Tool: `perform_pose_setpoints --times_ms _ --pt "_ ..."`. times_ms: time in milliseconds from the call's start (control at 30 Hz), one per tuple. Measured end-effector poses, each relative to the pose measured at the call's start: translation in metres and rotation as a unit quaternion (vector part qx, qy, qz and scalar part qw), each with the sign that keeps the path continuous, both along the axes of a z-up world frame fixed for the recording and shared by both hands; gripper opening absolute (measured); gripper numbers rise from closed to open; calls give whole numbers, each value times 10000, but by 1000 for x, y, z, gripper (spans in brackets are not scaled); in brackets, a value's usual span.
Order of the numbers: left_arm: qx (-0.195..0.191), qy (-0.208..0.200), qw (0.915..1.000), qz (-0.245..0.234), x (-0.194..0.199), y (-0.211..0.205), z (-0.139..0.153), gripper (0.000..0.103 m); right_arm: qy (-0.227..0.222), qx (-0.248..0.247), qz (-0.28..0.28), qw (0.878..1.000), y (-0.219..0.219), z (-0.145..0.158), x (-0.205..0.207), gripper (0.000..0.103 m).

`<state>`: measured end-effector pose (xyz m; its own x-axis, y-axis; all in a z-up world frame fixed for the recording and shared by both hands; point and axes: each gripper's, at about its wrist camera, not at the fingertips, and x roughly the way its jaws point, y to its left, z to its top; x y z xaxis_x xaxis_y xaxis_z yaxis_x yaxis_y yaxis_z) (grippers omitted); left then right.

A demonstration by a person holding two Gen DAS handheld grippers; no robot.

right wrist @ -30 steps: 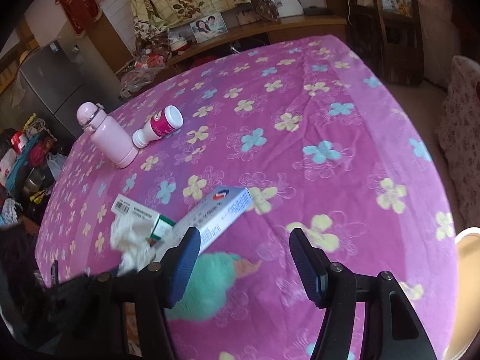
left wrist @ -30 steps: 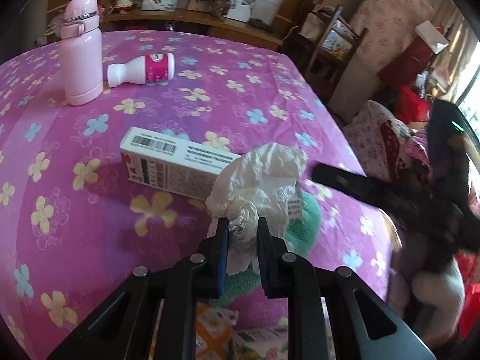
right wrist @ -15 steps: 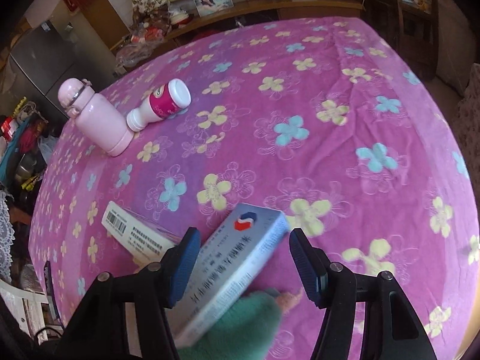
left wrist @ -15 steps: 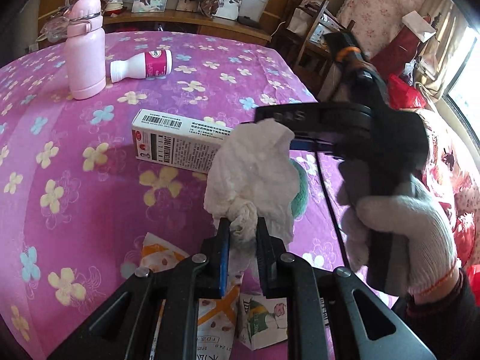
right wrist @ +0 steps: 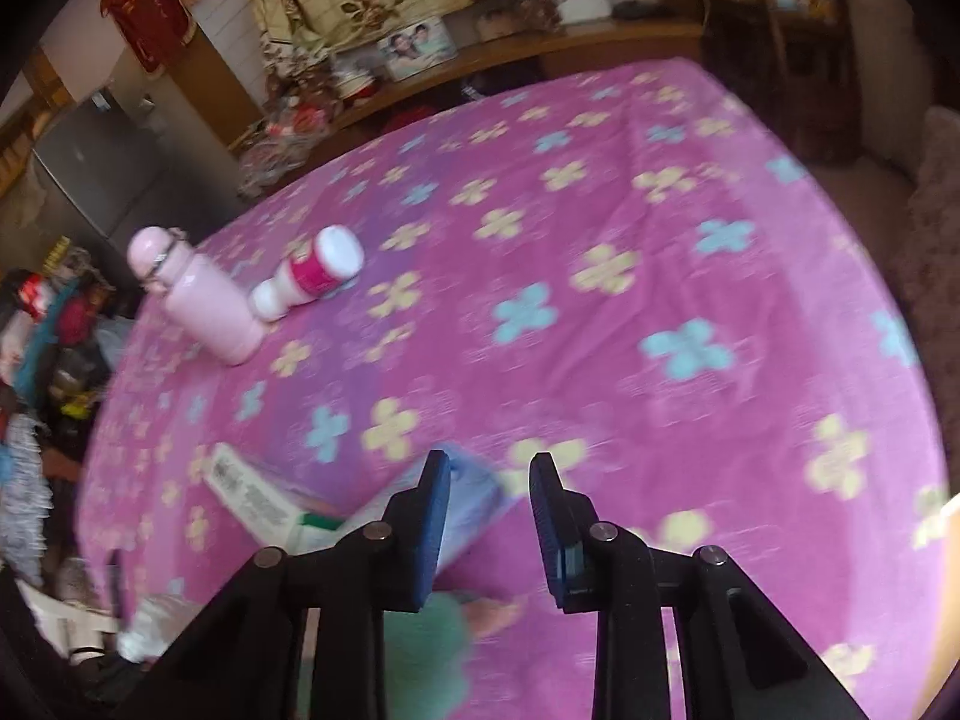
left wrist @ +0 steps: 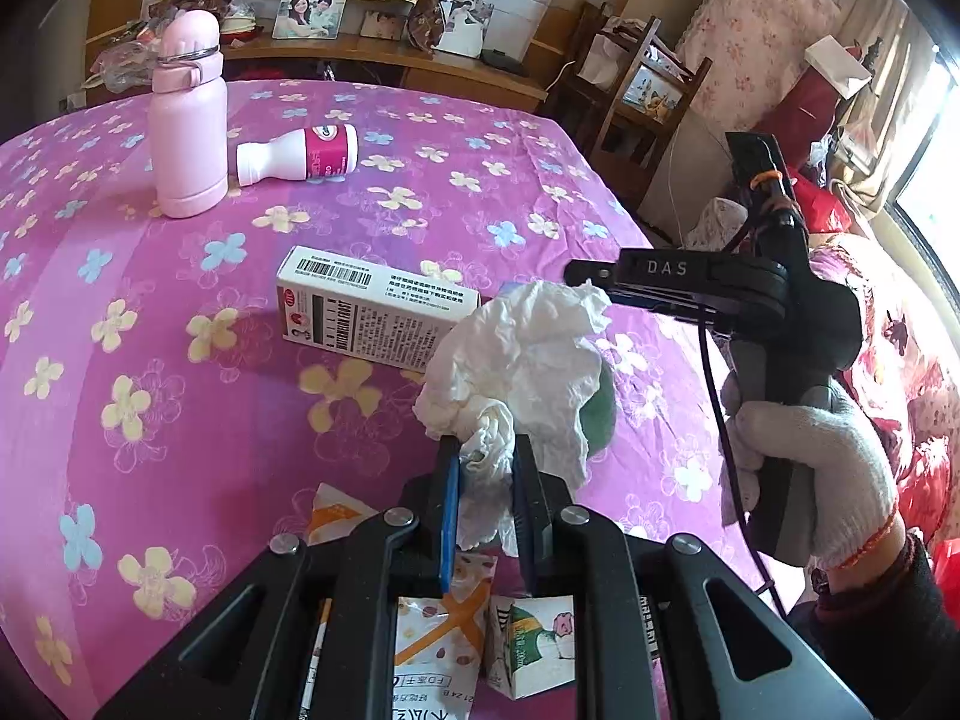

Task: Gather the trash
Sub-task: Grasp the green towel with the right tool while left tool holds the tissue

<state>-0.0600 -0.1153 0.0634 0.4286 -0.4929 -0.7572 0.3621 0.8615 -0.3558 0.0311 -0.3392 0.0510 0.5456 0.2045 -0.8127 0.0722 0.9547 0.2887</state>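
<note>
In the left wrist view the left tongs (left wrist: pixel 485 468) sit at lower centre of the frame, clenched on a crumpled white tissue (left wrist: pixel 522 360) that billows up above the blue pads (left wrist: pixel 449 510). Behind the tissue, toward centre frame, a white carton with a barcode (left wrist: pixel 372 312) lies flat on the tabletop (left wrist: pixel 150 300), which is covered in a magenta cloth with yellow and blue flowers. A green soft object (left wrist: pixel 600 414) peeks out from behind the tissue on its right side. At lower centre, beneath the tongs, lie flattened snack wrappers (left wrist: pixel 438 630) with orange and green print. In the upper left of the frame a pink flask (left wrist: pixel 187 120) stands upright, and just beside it a white bottle with a magenta label (left wrist: pixel 297 155) lies on its side. At right of the frame a gloved hand (left wrist: pixel 810 468) holds the handle of the other tool. In the right wrist view, which is blurred, the right tongs (right wrist: pixel 489 516) are at lower centre, released with a clear gap between the pads and nothing between them; a pale blue box (right wrist: pixel 474 498) lies on the cloth behind the left pad, partly hidden by it.
</note>
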Motion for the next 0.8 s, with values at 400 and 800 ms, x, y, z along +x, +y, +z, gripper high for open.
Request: perform_pose_setpoints --times_ms 400,800 --pt "87 -154 9995 249 2 23 10 17 268 634 278 9972 1 2 -9 45" --pt "156 -181 9987 460 -3 39 12 17 669 1048 503 9910 29 -22 -60 68"
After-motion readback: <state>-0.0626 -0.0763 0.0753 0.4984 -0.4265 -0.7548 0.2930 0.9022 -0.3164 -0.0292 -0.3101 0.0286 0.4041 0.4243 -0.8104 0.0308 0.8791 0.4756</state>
